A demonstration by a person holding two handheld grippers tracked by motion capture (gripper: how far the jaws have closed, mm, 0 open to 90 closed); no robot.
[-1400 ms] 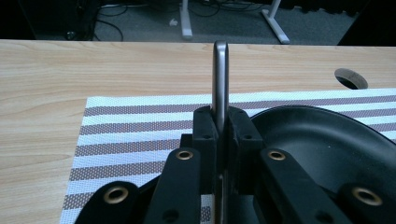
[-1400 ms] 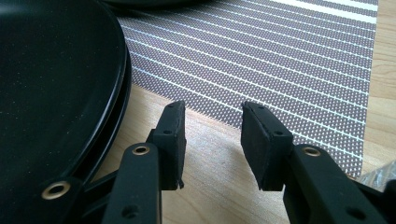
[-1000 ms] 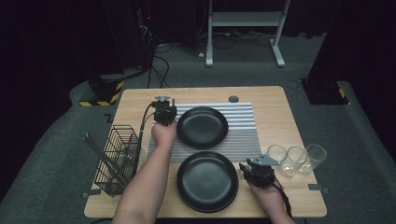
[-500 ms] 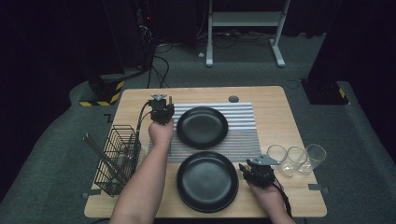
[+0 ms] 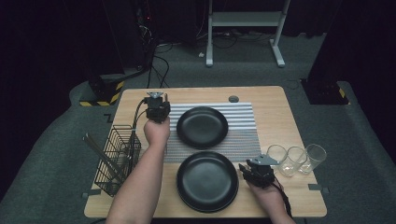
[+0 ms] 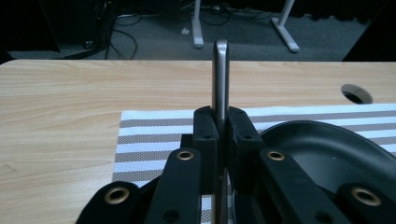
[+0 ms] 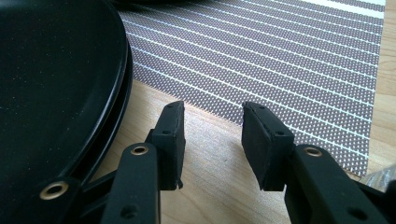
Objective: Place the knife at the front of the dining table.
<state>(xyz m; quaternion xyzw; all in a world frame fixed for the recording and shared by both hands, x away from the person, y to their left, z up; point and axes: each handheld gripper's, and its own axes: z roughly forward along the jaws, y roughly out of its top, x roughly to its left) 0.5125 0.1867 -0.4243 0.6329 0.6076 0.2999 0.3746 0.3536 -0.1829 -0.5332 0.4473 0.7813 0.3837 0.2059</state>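
My left gripper (image 5: 158,99) hovers at the left end of the striped placemat (image 5: 243,135), just left of the far black plate (image 5: 202,127). It is shut on the slim metal handle of a utensil (image 6: 220,74), which stands upright between the pads of the left gripper (image 6: 221,123). The utensil's working end is hidden below the jaws. My right gripper (image 5: 243,167) rests low at the right rim of the near black plate (image 5: 207,181). In the right gripper view this gripper (image 7: 212,128) is open over bare wood, with nothing between its pads, and the plate (image 7: 51,84) lies to its left.
A black wire basket (image 5: 116,158) with long utensils stands at the table's left edge. Three clear glasses (image 5: 294,158) sit in a row at the right, close behind the right hand. A cable hole (image 5: 233,99) lies beyond the placemat.
The left gripper has risen a little and drifted slightly left with the utensil still in it. The right gripper has stayed where it was.
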